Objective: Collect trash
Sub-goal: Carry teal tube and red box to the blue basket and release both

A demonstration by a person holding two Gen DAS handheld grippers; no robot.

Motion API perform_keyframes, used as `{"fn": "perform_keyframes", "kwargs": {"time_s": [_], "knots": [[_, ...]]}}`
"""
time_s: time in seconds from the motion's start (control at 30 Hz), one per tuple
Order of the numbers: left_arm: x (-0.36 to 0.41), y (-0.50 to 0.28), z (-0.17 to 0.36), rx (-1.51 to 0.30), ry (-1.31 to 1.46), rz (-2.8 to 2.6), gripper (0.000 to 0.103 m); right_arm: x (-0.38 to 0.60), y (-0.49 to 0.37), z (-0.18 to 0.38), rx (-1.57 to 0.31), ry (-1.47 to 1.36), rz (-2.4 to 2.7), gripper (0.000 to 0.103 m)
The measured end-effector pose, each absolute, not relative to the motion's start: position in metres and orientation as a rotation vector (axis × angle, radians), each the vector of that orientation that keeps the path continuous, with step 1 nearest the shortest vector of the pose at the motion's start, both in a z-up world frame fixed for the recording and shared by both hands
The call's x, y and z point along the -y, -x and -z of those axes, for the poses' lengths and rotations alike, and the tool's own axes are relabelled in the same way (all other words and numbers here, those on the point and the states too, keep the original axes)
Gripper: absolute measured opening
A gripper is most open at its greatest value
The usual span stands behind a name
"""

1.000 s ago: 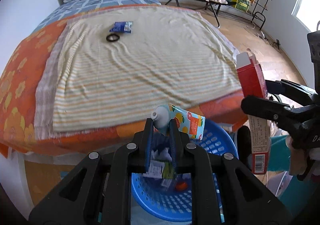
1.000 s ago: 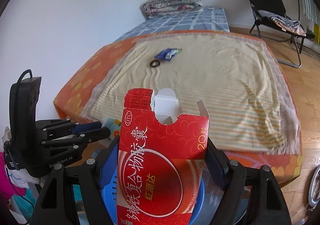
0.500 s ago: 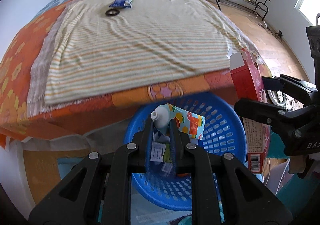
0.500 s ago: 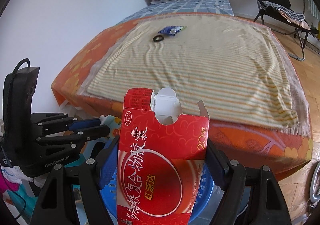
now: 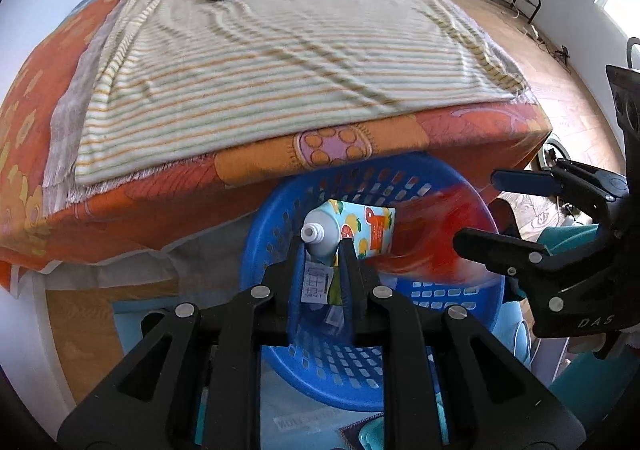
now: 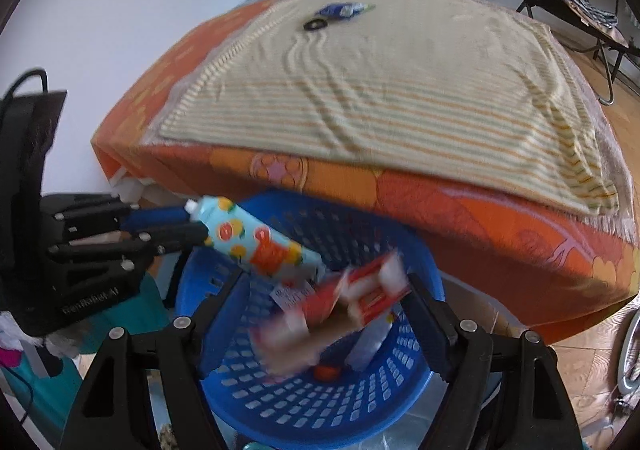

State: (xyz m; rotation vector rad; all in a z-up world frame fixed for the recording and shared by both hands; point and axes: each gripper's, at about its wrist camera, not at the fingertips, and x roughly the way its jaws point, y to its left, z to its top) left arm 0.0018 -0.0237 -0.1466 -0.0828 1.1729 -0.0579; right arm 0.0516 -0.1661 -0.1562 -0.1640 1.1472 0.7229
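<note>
Left tool point(image 5: 324, 250): black angular frame, silver screws, blue finger pads, white lettering on side. Right tool point(image 6: 320, 314): same black frame, silver screws, "DAS" marking, blue pads.

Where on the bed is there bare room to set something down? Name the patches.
Most of the striped blanket is bare, from its near edge above the blue basket back to the black ring and blue packet. The crowded spot is the basket: the tube and falling red box are over it.
</note>
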Motion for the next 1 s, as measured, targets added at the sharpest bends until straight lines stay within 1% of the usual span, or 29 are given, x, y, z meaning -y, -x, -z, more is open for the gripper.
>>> {"fn": "perform_keyframes", "kwargs": {"time_s": [0.03, 0.1, 0.17, 0.53, 0.6, 0.7, 0.73, 0.77, 0.9, 1.0], "knots": [[0.023, -0.003, 0.148, -1.180, 0.087, 0.053, 0.019, 0.166, -0.052, 0.159, -1.156, 0.166, -0.721, 0.080], [0.020, -0.003, 0.150, -1.188, 0.096, 0.043, 0.030, 0.166, -0.053, 0.162, -1.173, 0.167, -0.717, 0.080], [0.019, -0.003, 0.150, -1.186, 0.098, 0.035, 0.037, 0.165, -0.054, 0.165, -1.188, 0.169, -0.710, 0.080], [0.016, -0.003, 0.148, -1.183, 0.108, 0.018, 0.039, 0.168, -0.058, 0.168, -1.207, 0.159, -0.687, 0.081], [0.015, -0.004, 0.148, -1.180, 0.112, 0.012, 0.051, 0.169, -0.058, 0.168, -1.208, 0.158, -0.687, 0.081], [0.015, -0.005, 0.146, -1.172, 0.116, 0.009, 0.052, 0.169, -0.059, 0.167, -1.206, 0.156, -0.686, 0.083], [0.014, -0.006, 0.146, -1.171, 0.117, 0.007, 0.052, 0.169, -0.059, 0.167, -1.206, 0.155, -0.685, 0.086], [0.014, -0.007, 0.145, -1.170, 0.121, 0.005, 0.052, 0.170, -0.059, 0.166, -1.204, 0.152, -0.684, 0.087], [0.011, -0.010, 0.144, -1.165, 0.131, -0.002, 0.060, 0.171, -0.062, 0.164, -1.197, 0.144, -0.678, 0.089], [0.009, -0.012, 0.141, -1.159, 0.138, -0.005, 0.060, 0.173, -0.065, 0.160, -1.190, 0.132, -0.672, 0.091]]}}
